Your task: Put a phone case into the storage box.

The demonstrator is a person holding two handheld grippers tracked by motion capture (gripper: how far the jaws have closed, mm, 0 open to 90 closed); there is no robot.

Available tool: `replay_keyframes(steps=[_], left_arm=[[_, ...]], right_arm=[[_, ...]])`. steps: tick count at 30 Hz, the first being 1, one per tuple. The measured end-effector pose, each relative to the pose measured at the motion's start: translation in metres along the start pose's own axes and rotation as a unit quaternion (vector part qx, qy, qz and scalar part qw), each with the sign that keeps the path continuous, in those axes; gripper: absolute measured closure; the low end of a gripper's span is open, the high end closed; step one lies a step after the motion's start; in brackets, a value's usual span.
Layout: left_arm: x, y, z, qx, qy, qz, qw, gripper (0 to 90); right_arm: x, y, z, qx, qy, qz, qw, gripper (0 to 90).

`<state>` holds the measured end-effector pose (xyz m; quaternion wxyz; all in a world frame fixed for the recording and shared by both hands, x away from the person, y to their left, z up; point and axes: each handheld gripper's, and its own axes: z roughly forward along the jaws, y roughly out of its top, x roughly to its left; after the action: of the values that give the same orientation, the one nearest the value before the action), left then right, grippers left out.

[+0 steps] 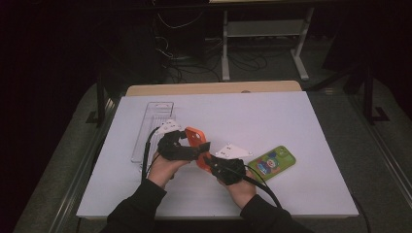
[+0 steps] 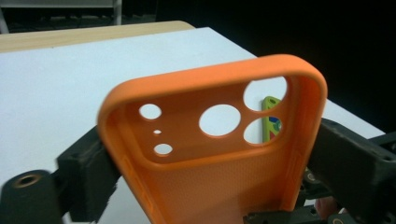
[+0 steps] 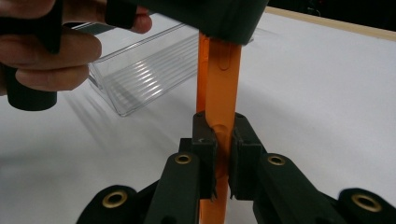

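While the right tool [image 3: 219, 154] clamps its two jaws flat on the lower edge of the orange case [image 3: 218, 79], the left tool [image 1: 187, 145] straddles the case's upper part, one jaw at each long side. From the left gripper view those jaws stand just beside the case's [image 2: 219, 154] side walls; whether the pads press on them I cannot tell. The case hangs above the worktop [image 1: 272, 116], upright on its long edge between the two hands, its hollow inside and camera holes turned toward the left tool.

Both hands come in from the near edge, the left hand [image 1: 165, 167] under its tool, the right hand [image 1: 238, 187] under the right tool [image 1: 214, 165], cables trailing back along dark sleeves.

Just right of the right hand a green phone [image 1: 272, 162] lies flat on the white worktop, screen up. Behind the left tool a clear tray [image 1: 153, 124] lies lengthwise, running away toward the far edge.
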<state>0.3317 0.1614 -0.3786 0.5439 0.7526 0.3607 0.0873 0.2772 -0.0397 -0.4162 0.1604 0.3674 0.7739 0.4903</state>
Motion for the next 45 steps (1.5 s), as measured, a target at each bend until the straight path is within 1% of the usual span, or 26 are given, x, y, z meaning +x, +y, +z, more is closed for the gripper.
replay_keyframes(steps=[5,7,8,10,11,12,13,15,17,18,19,20,21,22,23,25,27,30,33,35,36,37,38,41,43,45], left_arm=[[0.000,0.000,-0.001,0.001,-0.003,-0.008,1.0000,12.5],[0.000,-0.001,-0.001,-0.003,-0.003,-0.005,1.0000,13.3],[-0.001,-0.001,-0.001,-0.006,-0.003,-0.010,0.9999,13.9],[-0.002,0.000,-0.002,-0.001,-0.002,-0.008,1.0000,14.7],[-0.001,0.001,-0.002,0.000,-0.003,0.002,1.0000,15.1],[-0.001,0.001,-0.002,-0.001,-0.002,-0.001,1.0000,15.4],[-0.003,0.001,-0.002,-0.001,-0.002,-0.008,1.0000,15.7],[-0.002,0.003,-0.002,0.002,-0.002,0.002,1.0000,16.1],[-0.003,0.003,-0.001,0.000,0.000,0.002,1.0000,16.3],[-0.004,0.002,-0.001,-0.002,0.003,0.000,1.0000,16.4],[-0.004,0.002,-0.001,0.000,0.009,0.003,1.0000,16.5],[-0.004,0.002,-0.001,0.004,0.011,0.009,0.9999,16.5],[-0.003,0.002,-0.001,0.001,0.009,0.004,0.9999,16.5],[-0.003,0.002,-0.001,0.000,0.008,0.004,1.0000,16.5],[-0.003,0.003,-0.002,0.003,0.009,0.001,1.0000,16.5],[-0.002,0.003,-0.003,0.001,0.008,-0.001,1.0000,16.4],[-0.002,0.003,-0.003,0.004,0.009,0.001,0.9999,16.4],[-0.002,0.002,-0.003,-0.003,0.007,0.001,1.0000,16.4],[-0.002,0.002,-0.004,0.000,0.006,0.005,1.0000,16.3],[-0.002,0.002,-0.004,0.001,0.008,0.008,0.9999,16.3],[-0.001,0.002,-0.004,0.000,0.008,0.006,1.0000,16.3],[-0.001,0.002,-0.004,0.000,0.008,0.005,1.0000,16.3],[-0.001,0.003,-0.005,0.003,0.009,0.006,0.9999,16.3],[-0.001,0.003,-0.005,0.001,0.010,0.006,0.9999,16.3],[-0.001,0.003,-0.005,-0.002,0.008,0.005,1.0000,16.3],[-0.002,0.003,-0.005,-0.003,0.006,0.007,1.0000,16.3]], right_arm=[[0.000,0.000,0.001,-0.002,-0.001,-0.007,1.0000,81.1],[0.000,-0.001,0.001,0.001,0.002,0.000,1.0000,81.1],[0.001,-0.001,0.001,0.002,0.001,0.000,1.0000,81.0],[0.000,-0.001,0.001,0.002,0.001,-0.002,1.0000,80.9],[0.000,-0.001,0.001,0.002,0.001,-0.001,1.0000,80.8],[0.000,-0.001,0.002,-0.001,-0.001,-0.007,1.0000,80.7],[0.000,-0.001,0.002,-0.001,0.000,-0.007,1.0000,80.6],[0.000,-0.001,0.001,0.002,0.003,-0.001,1.0000,80.0],[-0.002,0.000,0.001,-0.001,0.003,-0.009,1.0000,78.4],[-0.002,0.000,0.001,0.003,0.006,-0.006,1.0000,76.9],[-0.003,0.001,0.001,0.006,0.011,-0.007,0.9999,74.2],[-0.004,0.001,0.001,0.011,0.017,-0.008,0.9998,68.3],[-0.005,0.002,0.001,0.014,0.025,-0.006,0.9996,62.2],[-0.007,0.002,0.000,0.014,0.034,-0.007,0.9993,57.2],[-0.009,0.003,-0.001,0.012,0.036,-0.010,0.9992,53.1],[-0.014,0.006,-0.005,0.011,0.050,-0.010,0.9986,45.4],[-0.022,0.008,-0.010,0.011,0.050,-0.008,0.9987,38.0],[-0.034,0.009,-0.016,0.026,0.062,0.002,0.9978,30.0],[-0.043,0.009,-0.025,0.035,0.056,-0.007,0.9978,22.8],[-0.050,0.008,-0.031,0.032,0.052,-0.010,0.9981,18.8],[-0.054,0.007,-0.034,0.032,0.053,-0.015,0.9980,16.8],[-0.057,0.005,-0.037,0.036,0.052,-0.013,0.9979,15.0],[-0.060,0.003,-0.040,0.037,0.047,-0.018,0.9981,13.9],[-0.070,-0.004,-0.048,0.051,0.030,-0.029,0.9978,12.5],[-0.076,-0.008,-0.054,0.055,0.024,-0.026,0.9978,11.1],[-0.084,-0.012,-0.060,0.052,0.022,-0.022,0.9982,8.3]])
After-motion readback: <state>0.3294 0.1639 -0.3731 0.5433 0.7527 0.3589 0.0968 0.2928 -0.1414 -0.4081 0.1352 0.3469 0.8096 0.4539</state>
